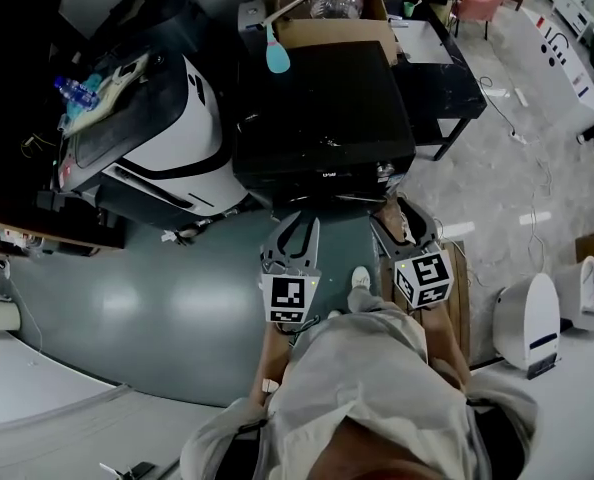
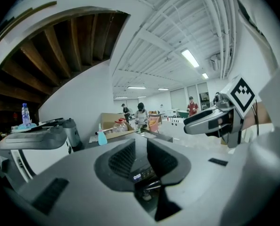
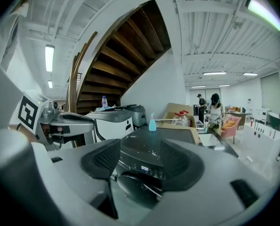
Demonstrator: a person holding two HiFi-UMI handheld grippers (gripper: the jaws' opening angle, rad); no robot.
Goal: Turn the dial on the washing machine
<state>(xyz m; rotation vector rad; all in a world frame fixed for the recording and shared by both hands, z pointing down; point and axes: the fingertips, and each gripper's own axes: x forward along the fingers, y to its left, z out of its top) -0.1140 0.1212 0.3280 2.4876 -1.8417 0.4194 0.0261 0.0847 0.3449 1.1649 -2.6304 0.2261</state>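
Both grippers are held side by side with nothing between their jaws. The left gripper has its two jaws spread, and its own view shows only air in the gap; the right gripper, just beside it, is likewise spread wide and unloaded. The black washing machine stands straight ahead of both pairs of jaws and is touched by neither. From the right gripper view, its dark top and front panel fill the space framed by the jaws, with a small lit display and the round door below it. The dial itself cannot be picked out in any view. Beyond the machine's far edge, ahead of the left gripper, stands a light blue spray bottle, and just past that is an open cardboard box. To the left of the left gripper, beside the washing machine, sits a white machine with a dark lid, and a water bottle stands on things further behind it. A wooden staircase rises above that side. Far ahead of the jaws, several people stand at tables. The grey-green floor lies below the left gripper.
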